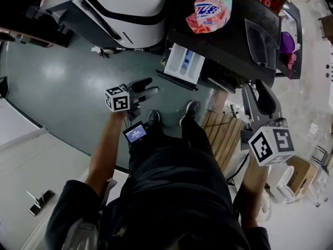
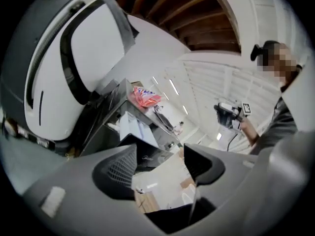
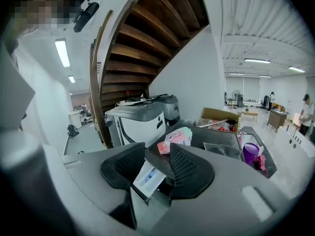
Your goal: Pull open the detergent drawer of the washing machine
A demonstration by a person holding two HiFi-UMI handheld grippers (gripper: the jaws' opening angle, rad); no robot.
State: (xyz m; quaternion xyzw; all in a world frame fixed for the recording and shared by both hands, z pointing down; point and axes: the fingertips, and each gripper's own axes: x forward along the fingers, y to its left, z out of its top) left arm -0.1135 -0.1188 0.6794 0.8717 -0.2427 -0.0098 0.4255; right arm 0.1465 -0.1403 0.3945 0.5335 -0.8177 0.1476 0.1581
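A grey-green floor (image 1: 67, 82) runs under a wooden staircase, and on it stands a dark-topped washing machine (image 1: 229, 40) with a pink detergent bag (image 1: 210, 12) lying on its lid. The detergent drawer (image 1: 184, 62) juts from the machine's front towards the person, already pulled out, its white tray and blue compartments showing. It looks like light, stiff, smooth plastic on a slide, best taken by the front panel's lip with a straight pull. The left gripper (image 1: 152, 87) and right gripper (image 1: 258, 95) hang well apart from it, both with jaws wide and empty. The drawer's front lip, its rails and the machine's face are hidden from above.
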